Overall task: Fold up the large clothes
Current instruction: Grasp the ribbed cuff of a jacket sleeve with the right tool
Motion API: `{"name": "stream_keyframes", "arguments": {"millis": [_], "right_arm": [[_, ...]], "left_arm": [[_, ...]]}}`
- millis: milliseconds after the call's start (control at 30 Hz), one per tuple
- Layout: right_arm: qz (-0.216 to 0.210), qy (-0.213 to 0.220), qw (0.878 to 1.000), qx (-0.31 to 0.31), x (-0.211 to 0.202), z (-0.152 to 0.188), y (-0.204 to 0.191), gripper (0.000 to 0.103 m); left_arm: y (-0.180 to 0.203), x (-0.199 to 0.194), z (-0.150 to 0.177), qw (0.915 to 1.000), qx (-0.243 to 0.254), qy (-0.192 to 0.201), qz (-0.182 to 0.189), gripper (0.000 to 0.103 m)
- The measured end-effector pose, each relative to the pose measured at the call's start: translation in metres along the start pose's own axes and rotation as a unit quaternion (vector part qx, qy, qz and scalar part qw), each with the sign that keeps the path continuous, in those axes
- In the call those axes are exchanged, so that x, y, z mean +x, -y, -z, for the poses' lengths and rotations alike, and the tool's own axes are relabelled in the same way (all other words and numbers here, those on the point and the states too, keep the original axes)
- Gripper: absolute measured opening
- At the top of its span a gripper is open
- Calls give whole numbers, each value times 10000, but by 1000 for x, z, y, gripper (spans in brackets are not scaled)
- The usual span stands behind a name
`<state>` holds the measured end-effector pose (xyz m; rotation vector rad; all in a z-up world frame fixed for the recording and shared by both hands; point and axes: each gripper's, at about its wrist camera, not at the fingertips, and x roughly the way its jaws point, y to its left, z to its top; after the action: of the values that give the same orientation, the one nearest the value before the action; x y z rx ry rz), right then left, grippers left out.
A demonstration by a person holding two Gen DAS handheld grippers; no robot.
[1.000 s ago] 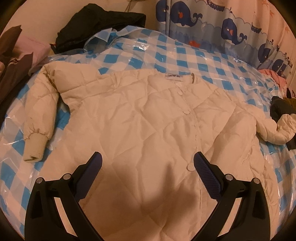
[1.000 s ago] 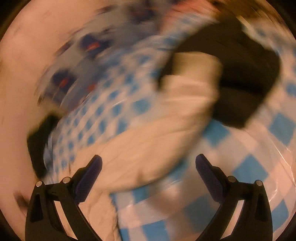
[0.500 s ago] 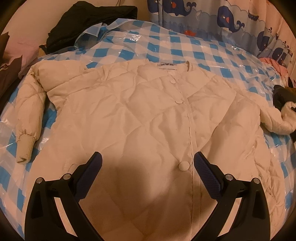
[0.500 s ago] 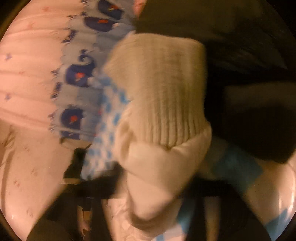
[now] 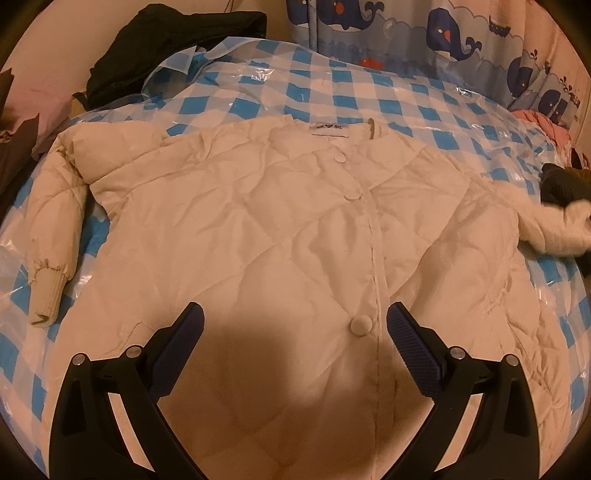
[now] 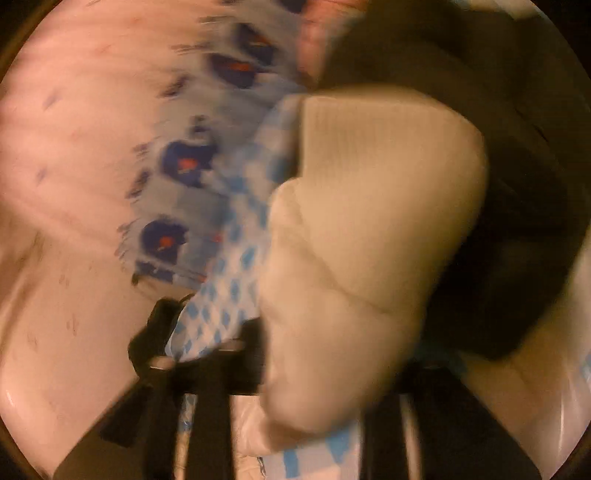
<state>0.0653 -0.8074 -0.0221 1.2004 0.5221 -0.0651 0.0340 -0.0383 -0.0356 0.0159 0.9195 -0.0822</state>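
A cream quilted jacket (image 5: 280,229) lies buttoned and face up on a blue-and-white checked cover (image 5: 369,96). My left gripper (image 5: 295,325) hovers open over its lower front, near a round button (image 5: 360,325), with nothing between the fingers. One sleeve with a ribbed cuff (image 5: 46,295) lies at the left edge. The other sleeve (image 5: 554,229) is bunched at the far right. In the blurred right wrist view that sleeve (image 6: 369,229) and its ribbed cuff (image 6: 380,140) fill the gap of my right gripper (image 6: 332,354). Its jaws are opening, with the sleeve between them and their tips mostly hidden.
A black garment (image 5: 177,48) is heaped at the back left, and another dark garment (image 6: 517,184) lies right behind the held sleeve. A whale-print curtain (image 5: 443,33) hangs at the back. Pink clothing (image 5: 546,122) sits at the far right.
My right gripper swung in from wide open and closed around the sleeve end, which now fills its view. The left gripper came slightly lower and closer to the jacket, then held still.
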Motion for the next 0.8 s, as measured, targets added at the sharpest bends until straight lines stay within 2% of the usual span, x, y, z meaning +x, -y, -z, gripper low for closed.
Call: {"name": "stream_keyframes", "arguments": {"millis": [67, 100, 167, 200, 233, 267, 433, 467, 533, 600, 700, 800], "right_arm": [[-375, 97, 9990, 213, 4, -3, 5, 67], [-534, 157, 9980, 308, 7, -8, 3, 71], [-560, 231, 9962, 620, 13, -12, 3, 71], [-538, 256, 9956, 718, 12, -10, 9, 68], [-488, 221, 9961, 695, 14, -9, 10, 55], [-315, 196, 9979, 538, 16, -9, 3, 17], [-770, 680, 9935, -485, -17, 1, -47, 15], [-516, 739, 9944, -546, -18, -1, -46, 15], [2, 515, 9987, 0, -3, -14, -23, 15], [344, 426, 9974, 469, 5, -18, -1, 15], [265, 563, 9967, 522, 11, -18, -8, 15], [-43, 716, 9973, 183, 16, -20, -54, 15]], "left_arm": [[-2, 1, -1, 10000, -65, -27, 35, 95], [-3, 2, -1, 9999, -98, -51, 77, 95], [-3, 4, -1, 9998, -116, -82, 113, 95], [-2, 5, -1, 9999, -97, -84, 94, 95], [-1, 5, -1, 9999, -80, -80, 77, 95], [0, 4, -1, 9999, -66, -66, 74, 95], [-4, -2, -3, 9999, -112, 45, 62, 95], [-4, -3, -3, 9999, -128, 36, 84, 95], [-6, -4, -3, 9998, -144, -7, 111, 95], [-7, -5, -3, 9999, -84, -25, 73, 95], [-13, -8, -1, 10000, -16, -6, -5, 95], [-29, -15, -1, 9999, -145, 22, -26, 95]]}}
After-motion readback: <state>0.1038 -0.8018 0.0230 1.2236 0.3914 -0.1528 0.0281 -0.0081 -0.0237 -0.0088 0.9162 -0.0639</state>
